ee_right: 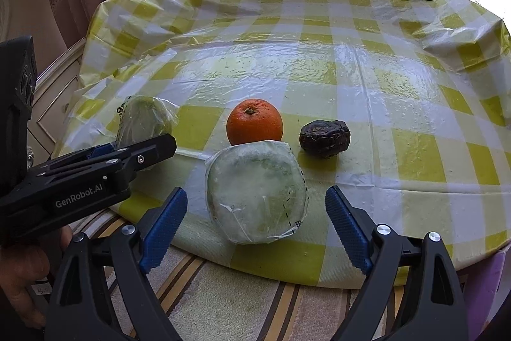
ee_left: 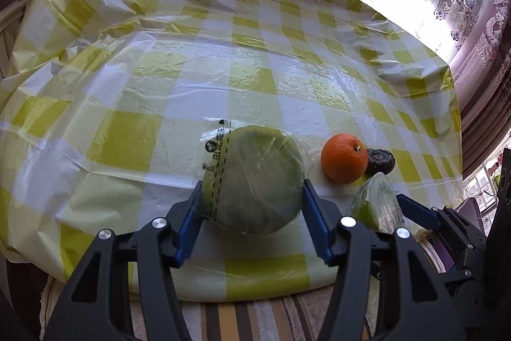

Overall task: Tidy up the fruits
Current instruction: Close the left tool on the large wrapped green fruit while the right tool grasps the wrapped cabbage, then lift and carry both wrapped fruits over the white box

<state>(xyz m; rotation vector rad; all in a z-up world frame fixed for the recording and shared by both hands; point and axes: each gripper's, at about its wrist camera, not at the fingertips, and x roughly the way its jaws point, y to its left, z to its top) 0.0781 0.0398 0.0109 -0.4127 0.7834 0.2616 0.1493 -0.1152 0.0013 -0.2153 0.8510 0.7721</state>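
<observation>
Two plastic-wrapped green fruits sit near the front edge of the checked tablecloth [ee_right: 351,59], and both could give trouble. The slick wrap is the likely cause: pads pressing on loose film may slide, and a round fruit so close to the edge could roll off onto the striped rug [ee_right: 223,293] below.

The left gripper [ee_left: 252,200] has its blue pads against both sides of the left wrapped fruit [ee_left: 252,178], jaws spread wide to fit it; it looks clamped, though how firmly I cannot tell. If that hold sits low on the curve, the fruit could squirt forward when lifted.

The right gripper [ee_right: 255,213] is spread wide, with clear gaps either side of the right wrapped fruit [ee_right: 257,190], holding nothing. Closing off-centre might nudge that fruit into the orange [ee_right: 254,121] touching or just behind it. The dark wrinkled fruit [ee_right: 324,138] lies right of the orange.
</observation>
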